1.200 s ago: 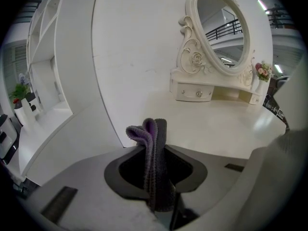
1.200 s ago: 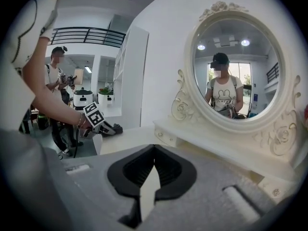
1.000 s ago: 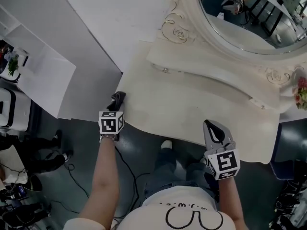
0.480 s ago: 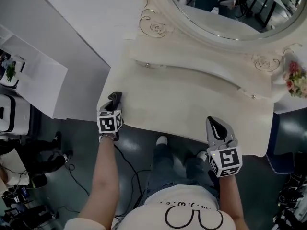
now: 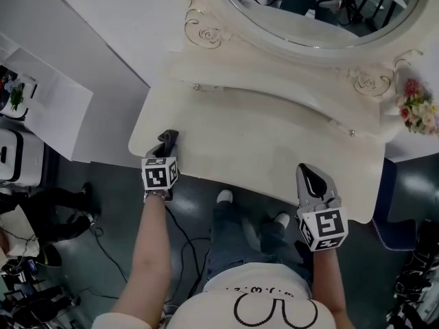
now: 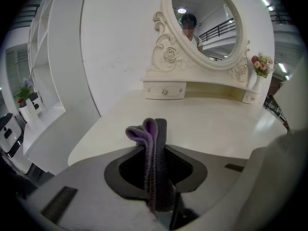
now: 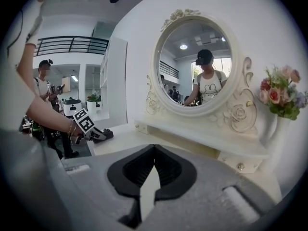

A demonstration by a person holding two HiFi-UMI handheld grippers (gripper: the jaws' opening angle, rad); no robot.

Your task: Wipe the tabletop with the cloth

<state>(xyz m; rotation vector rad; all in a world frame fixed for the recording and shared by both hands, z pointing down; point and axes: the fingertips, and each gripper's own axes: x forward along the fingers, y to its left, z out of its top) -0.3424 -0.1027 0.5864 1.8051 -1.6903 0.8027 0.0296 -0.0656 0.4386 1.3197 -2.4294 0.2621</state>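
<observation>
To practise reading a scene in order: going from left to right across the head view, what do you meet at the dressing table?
Left gripper, shut on the cloth → drawer knob → right gripper → flowers.

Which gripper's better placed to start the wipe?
Left. The left gripper is shut on the cloth over the tabletop's near-left corner; the right gripper is shut on nothing.

Head view overlooks the tabletop (image 5: 260, 142); gripper views, probably low, share the mirror (image 6: 211, 37).
</observation>
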